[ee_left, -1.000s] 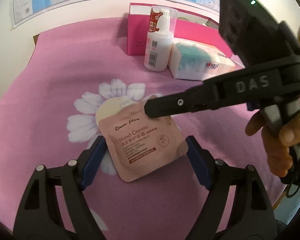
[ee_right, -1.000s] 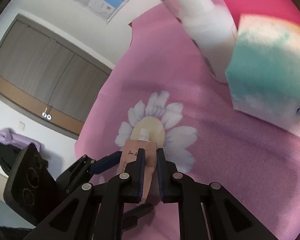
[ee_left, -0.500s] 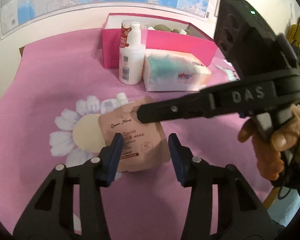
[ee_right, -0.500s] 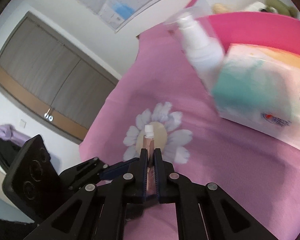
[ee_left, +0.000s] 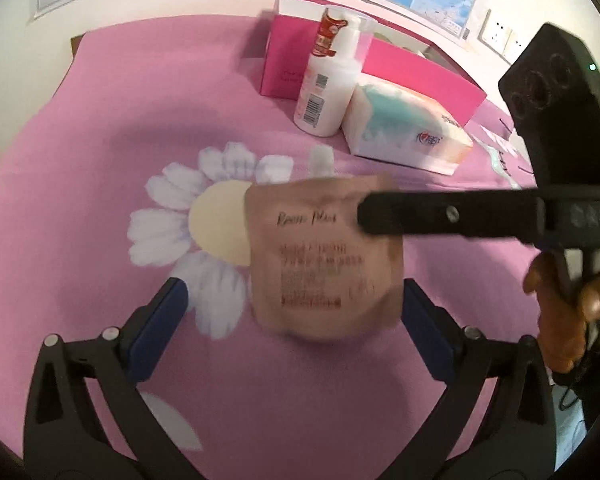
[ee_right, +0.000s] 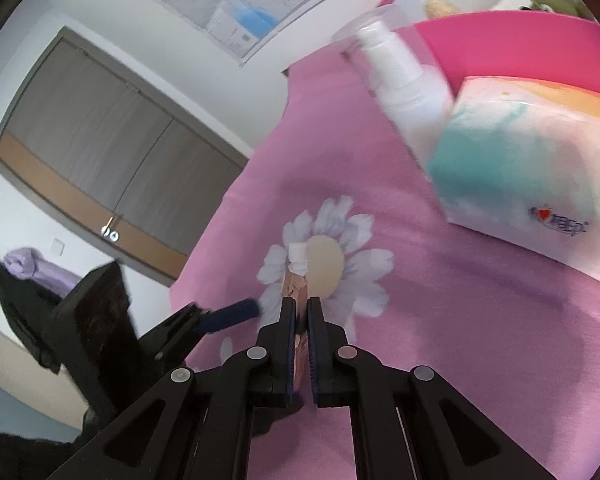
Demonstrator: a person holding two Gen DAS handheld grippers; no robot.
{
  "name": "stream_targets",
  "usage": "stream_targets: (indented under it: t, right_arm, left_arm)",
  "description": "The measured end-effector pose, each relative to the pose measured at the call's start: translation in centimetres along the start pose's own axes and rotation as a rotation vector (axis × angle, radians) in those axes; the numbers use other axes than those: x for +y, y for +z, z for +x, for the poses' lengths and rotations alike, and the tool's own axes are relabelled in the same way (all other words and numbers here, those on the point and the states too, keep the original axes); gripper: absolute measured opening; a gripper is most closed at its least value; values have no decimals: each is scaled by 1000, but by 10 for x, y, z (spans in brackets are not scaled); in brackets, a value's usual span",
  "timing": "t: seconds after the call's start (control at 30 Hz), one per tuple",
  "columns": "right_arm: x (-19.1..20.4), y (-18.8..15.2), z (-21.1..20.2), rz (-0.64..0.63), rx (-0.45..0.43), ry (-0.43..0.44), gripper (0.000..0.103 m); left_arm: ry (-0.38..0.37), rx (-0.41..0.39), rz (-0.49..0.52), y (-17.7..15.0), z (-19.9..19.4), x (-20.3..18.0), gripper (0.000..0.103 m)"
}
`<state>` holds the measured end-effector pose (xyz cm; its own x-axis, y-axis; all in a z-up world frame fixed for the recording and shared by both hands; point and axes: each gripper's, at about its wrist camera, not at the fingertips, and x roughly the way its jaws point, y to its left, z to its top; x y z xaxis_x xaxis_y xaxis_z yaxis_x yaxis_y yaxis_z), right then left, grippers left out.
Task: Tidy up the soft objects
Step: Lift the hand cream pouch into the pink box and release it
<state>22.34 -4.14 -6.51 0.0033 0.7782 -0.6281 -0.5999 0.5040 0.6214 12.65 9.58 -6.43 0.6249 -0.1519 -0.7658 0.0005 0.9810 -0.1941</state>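
Note:
A tan hand cream pouch [ee_left: 324,256] with a white cap hangs over the pink flowered cloth [ee_left: 100,128]. My right gripper [ee_right: 299,308] is shut on it; the pouch [ee_right: 296,284] shows edge-on between the pads. In the left wrist view the right gripper's finger [ee_left: 440,216] comes in from the right and pinches the pouch's upper right corner. My left gripper [ee_left: 294,292] is opening, its jaws wide. The pouch's lower part sits between its blue pads [ee_left: 168,320], which do not press on it.
A white pump bottle [ee_left: 328,92] and a teal-and-white tissue pack [ee_left: 404,132] stand in front of an open pink box [ee_left: 420,76] holding soft toys [ee_right: 552,0]. A person's hand [ee_left: 572,312] grips the right gripper's handle. The cloth's left edge [ee_right: 228,200] drops off.
The left jaws narrowed around the pouch half a second ago and now stand wide apart. The right gripper has kept its hold, and the pouch hangs squarer to the left camera.

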Motion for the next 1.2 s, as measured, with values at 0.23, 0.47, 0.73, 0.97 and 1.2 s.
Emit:
stream_targets:
  t: [0.23, 0.47, 0.73, 0.97, 1.2]
  right_arm:
    - [1, -1, 3, -11, 0, 14, 4]
    - [7, 0, -8, -23, -33, 20, 4]
    - [13, 11, -57, -48, -138, 17, 4]
    - [9, 18, -113, -50, -249, -4, 4]
    - [-5, 41, -157, -43, -338, -25, 4]
  left_arm:
    - [-52, 0, 31, 7, 2, -13, 70]
    - [-29, -27, 81, 21, -12, -24, 70]
    - [-26, -82, 197, 58, -26, -62, 70]
    - [-40, -125, 289, 97, -33, -104, 70]
    - [-34, -153, 347, 149, -25, -138, 70]
